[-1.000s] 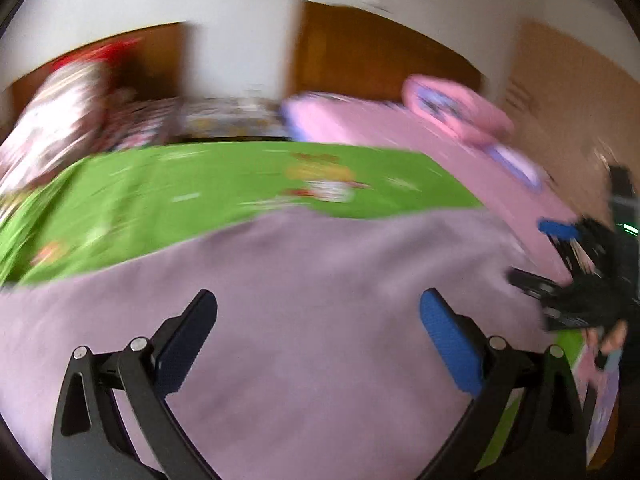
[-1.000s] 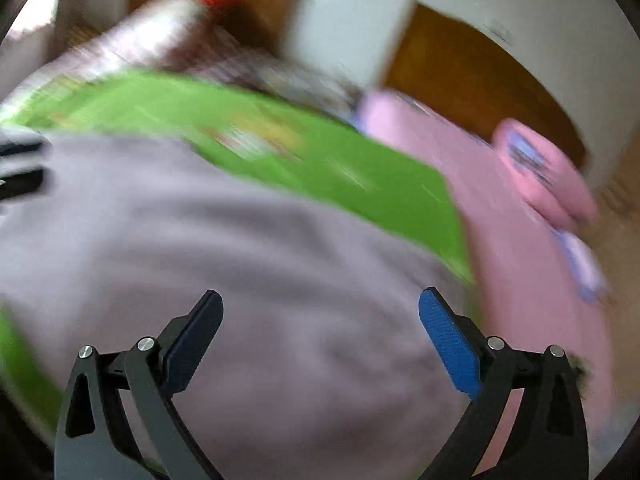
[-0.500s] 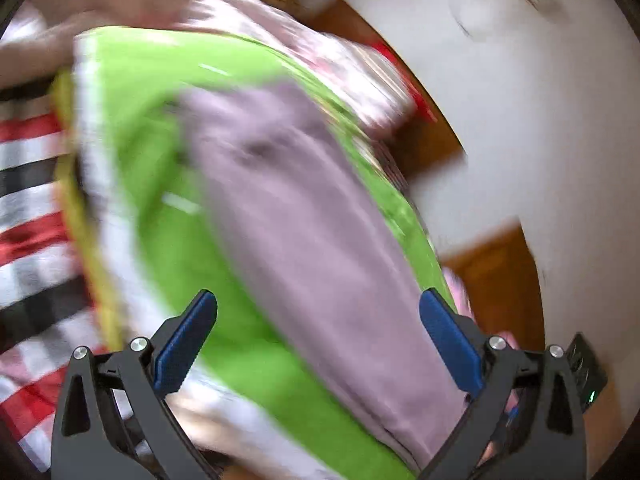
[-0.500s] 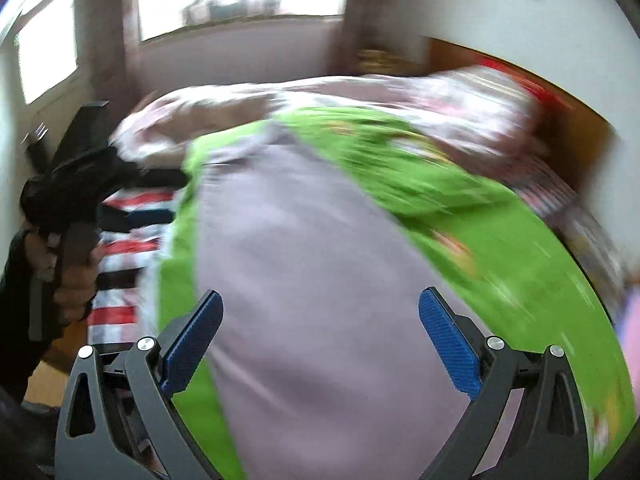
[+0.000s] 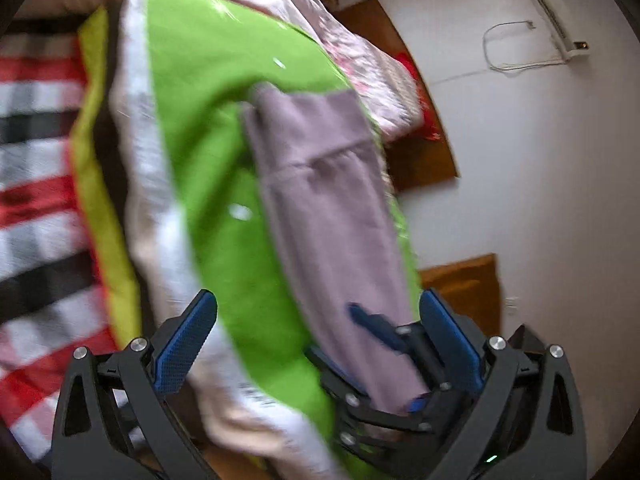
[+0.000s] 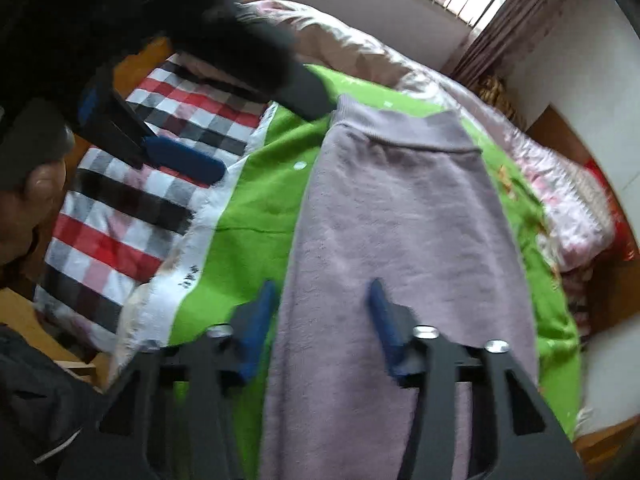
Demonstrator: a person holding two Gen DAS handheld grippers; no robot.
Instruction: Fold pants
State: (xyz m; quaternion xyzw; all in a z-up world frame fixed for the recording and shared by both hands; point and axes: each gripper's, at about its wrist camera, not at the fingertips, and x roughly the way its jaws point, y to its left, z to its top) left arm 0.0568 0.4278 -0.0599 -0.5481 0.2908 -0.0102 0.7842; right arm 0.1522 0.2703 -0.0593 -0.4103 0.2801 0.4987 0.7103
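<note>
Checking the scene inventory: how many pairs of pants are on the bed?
1. The mauve pants lie lengthwise on the green sheet, waistband at the far end; the right gripper is closing over the near end. Others could be hidden under the bedding.

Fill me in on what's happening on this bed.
A person with two handheld grippers is folding lilac fleece pants laid lengthwise on a bright green blanket. The right gripper is closing on the leg end, fabric between its blue pads. The left gripper stands open over the blanket, empty.
</note>
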